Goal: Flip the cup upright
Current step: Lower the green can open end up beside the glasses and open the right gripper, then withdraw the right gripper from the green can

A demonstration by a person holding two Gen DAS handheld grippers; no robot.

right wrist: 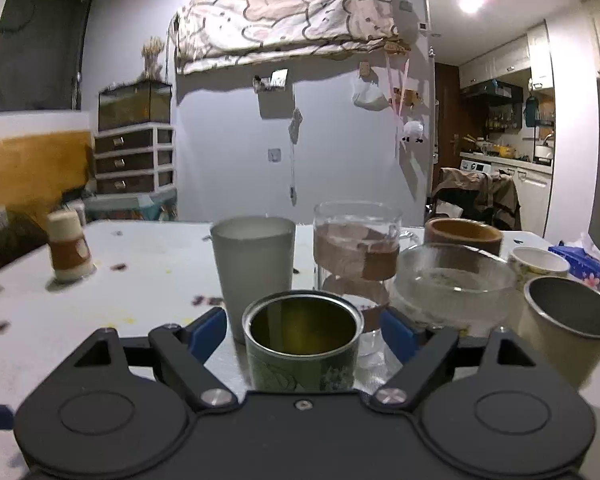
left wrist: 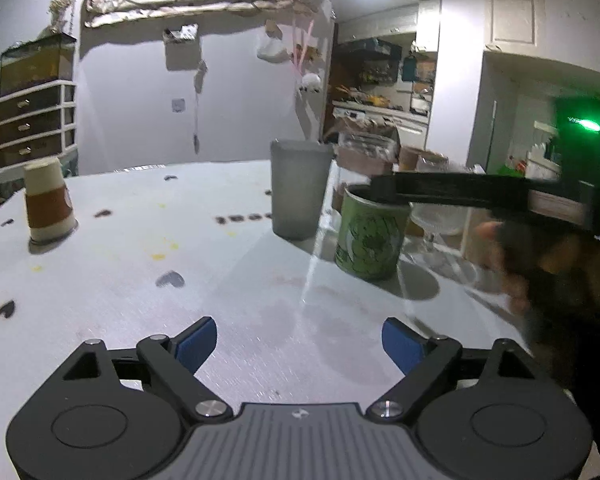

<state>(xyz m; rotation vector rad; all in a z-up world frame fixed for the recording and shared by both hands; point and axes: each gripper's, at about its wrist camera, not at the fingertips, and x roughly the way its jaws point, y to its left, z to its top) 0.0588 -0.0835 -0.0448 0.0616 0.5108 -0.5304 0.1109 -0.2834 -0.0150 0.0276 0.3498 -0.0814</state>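
Note:
A green printed cup [right wrist: 302,344] stands upright on the white table [left wrist: 120,280], mouth up. My right gripper [right wrist: 302,334] is open with its blue pads either side of the cup, not touching it. In the left wrist view the same green cup [left wrist: 370,236] stands mid-right, with the right gripper's black finger [left wrist: 460,192] across its rim. My left gripper [left wrist: 298,342] is open and empty, low over the table, well short of the cup. A paper cup [left wrist: 48,200] with a brown sleeve stands upside down at far left; it also shows in the right wrist view [right wrist: 69,250].
A frosted grey tumbler [right wrist: 254,268] stands just behind the green cup. A clear glass with a brown band [right wrist: 356,248], a glass bowl [right wrist: 452,284], a brown cup [right wrist: 464,234], a small white cup [right wrist: 538,264] and a steel-lined cup [right wrist: 568,328] crowd the right side.

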